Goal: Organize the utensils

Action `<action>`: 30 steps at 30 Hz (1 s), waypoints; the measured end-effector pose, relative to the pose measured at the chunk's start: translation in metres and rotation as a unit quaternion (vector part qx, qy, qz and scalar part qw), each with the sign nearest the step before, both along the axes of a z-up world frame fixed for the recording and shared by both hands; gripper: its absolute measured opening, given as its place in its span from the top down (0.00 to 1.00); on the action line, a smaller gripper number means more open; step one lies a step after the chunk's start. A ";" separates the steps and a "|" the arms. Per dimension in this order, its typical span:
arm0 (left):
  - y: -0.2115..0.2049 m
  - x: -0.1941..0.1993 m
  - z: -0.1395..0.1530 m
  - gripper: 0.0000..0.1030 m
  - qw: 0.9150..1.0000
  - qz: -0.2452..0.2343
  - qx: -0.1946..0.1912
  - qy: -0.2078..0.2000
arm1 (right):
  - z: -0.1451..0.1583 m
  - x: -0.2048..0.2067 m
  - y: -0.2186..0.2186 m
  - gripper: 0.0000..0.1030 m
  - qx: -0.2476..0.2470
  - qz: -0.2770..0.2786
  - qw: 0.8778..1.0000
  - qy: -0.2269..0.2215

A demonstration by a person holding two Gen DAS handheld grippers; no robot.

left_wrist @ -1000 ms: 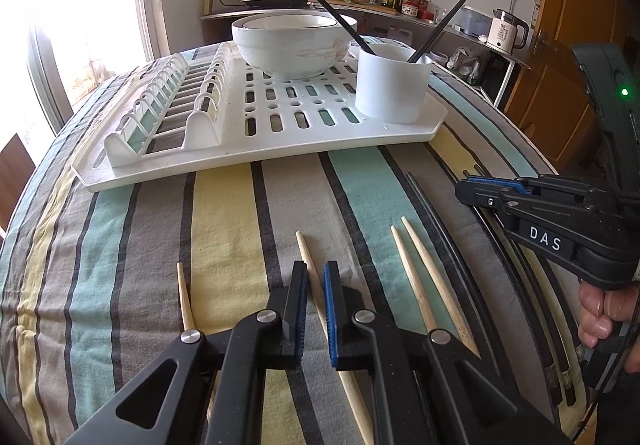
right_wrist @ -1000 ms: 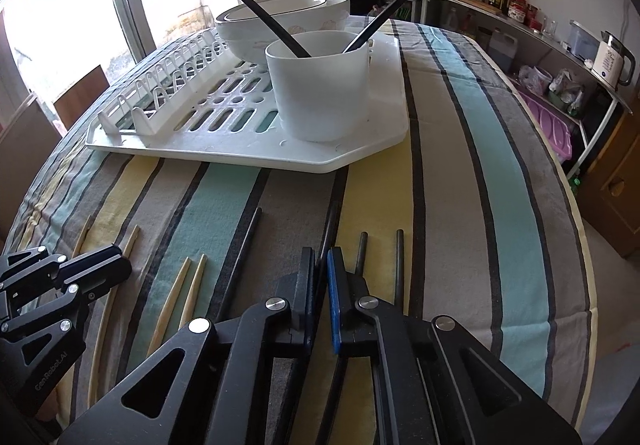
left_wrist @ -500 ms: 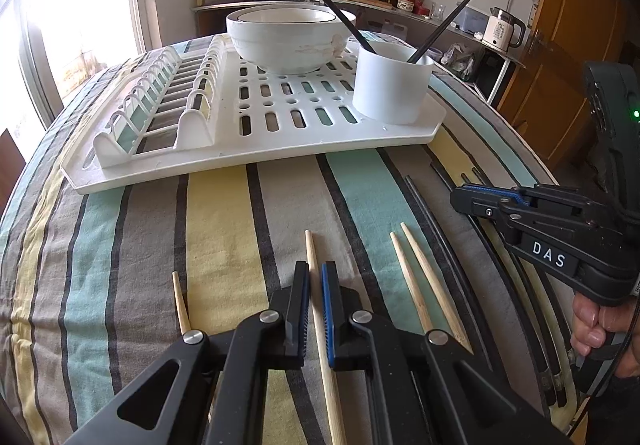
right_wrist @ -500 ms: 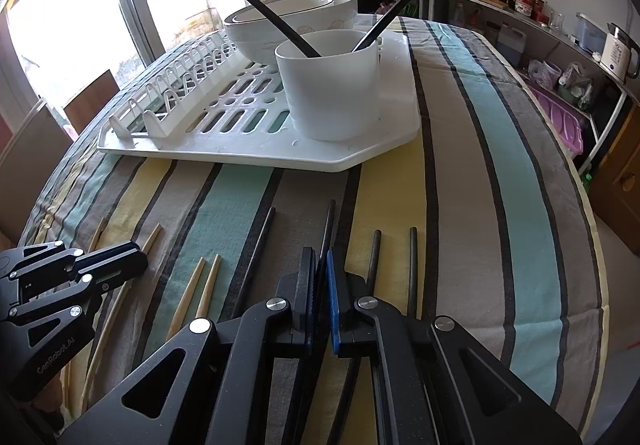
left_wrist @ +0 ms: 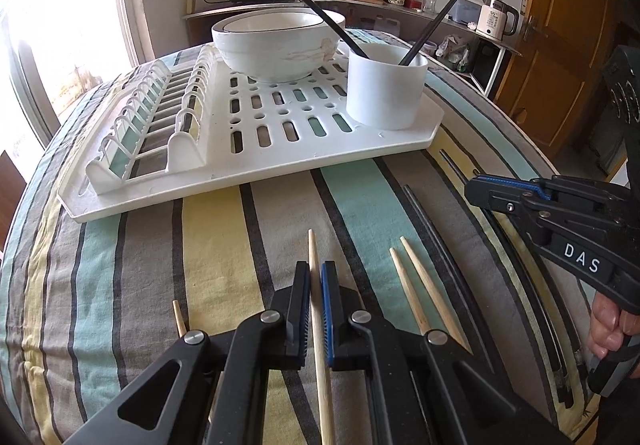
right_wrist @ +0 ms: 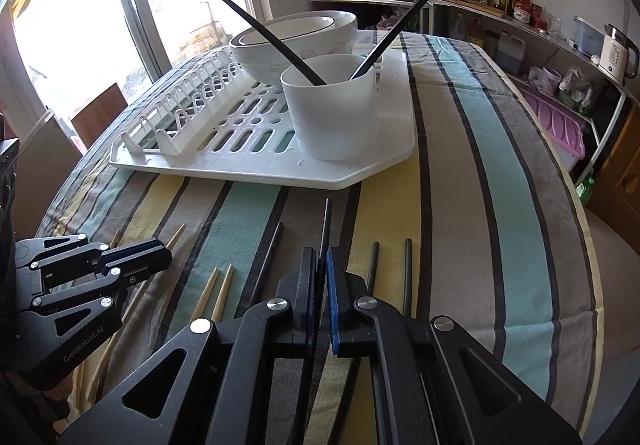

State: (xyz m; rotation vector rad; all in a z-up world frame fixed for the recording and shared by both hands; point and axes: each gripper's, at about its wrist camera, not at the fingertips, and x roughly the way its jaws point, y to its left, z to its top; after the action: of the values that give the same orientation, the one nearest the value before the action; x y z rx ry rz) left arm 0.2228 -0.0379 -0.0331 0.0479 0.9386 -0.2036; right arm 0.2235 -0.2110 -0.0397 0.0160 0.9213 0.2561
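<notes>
My left gripper is shut on a wooden chopstick that points toward the rack. My right gripper is shut on a black chopstick. More wooden chopsticks and black chopsticks lie loose on the striped cloth. A white cup on the white drying rack holds two black chopsticks. The right gripper also shows in the left wrist view, and the left one in the right wrist view.
Stacked white bowls stand on the rack behind the cup. The rack's plate slots are on its left side. The table edge drops off at the right; a counter with bottles and a kettle is behind.
Both grippers have risen and pulled back slightly with their chopsticks, so the rack now looks lower and closer. Both stay shut.
</notes>
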 end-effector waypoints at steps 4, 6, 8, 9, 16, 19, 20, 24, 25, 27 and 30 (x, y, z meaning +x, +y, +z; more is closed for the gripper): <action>0.002 -0.011 0.021 0.95 1.000 -0.005 -0.015 -0.027 | 0.021 -0.007 -0.003 0.95 0.014 -0.001 1.000 -0.027; 0.003 -0.017 0.034 0.95 0.999 -0.007 -0.020 -0.044 | 0.033 -0.012 -0.004 0.95 0.022 0.000 0.999 -0.042; 0.004 -0.021 0.048 0.95 0.998 -0.010 -0.028 -0.058 | 0.046 -0.017 -0.005 0.95 0.028 0.001 0.998 -0.059; 0.005 -0.025 0.055 0.95 0.997 -0.010 -0.030 -0.065 | 0.053 -0.020 -0.005 0.95 0.031 0.002 0.997 -0.067; 0.011 -0.041 0.099 0.95 0.992 -0.013 -0.047 -0.113 | 0.093 -0.040 -0.007 0.95 0.047 0.000 0.991 -0.124; 0.015 -0.048 0.113 0.95 0.990 -0.014 -0.055 -0.129 | 0.105 -0.050 -0.010 0.96 0.052 -0.002 0.988 -0.145; 0.016 -0.050 0.117 0.95 0.989 -0.014 -0.058 -0.134 | 0.109 -0.052 -0.010 0.96 0.053 -0.003 0.987 -0.150; 0.021 -0.058 0.129 0.95 0.986 -0.012 -0.069 -0.150 | 0.119 -0.063 -0.014 0.96 0.058 -0.006 0.984 -0.170; 0.023 -0.060 0.131 0.95 0.986 -0.012 -0.071 -0.153 | 0.121 -0.066 -0.015 0.96 0.059 -0.007 0.983 -0.173; 0.024 -0.062 0.134 0.95 0.985 -0.012 -0.073 -0.157 | 0.123 -0.067 -0.016 0.96 0.060 -0.008 0.982 -0.178; 0.025 -0.062 0.135 0.95 0.985 -0.012 -0.074 -0.158 | 0.124 -0.069 -0.017 0.96 0.063 -0.010 0.981 -0.181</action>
State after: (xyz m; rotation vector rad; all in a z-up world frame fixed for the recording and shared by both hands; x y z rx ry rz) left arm 0.1605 -0.0130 0.1018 -0.0455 0.6048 -0.2799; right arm 0.1544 -0.2284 0.0845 0.0926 0.5411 0.2866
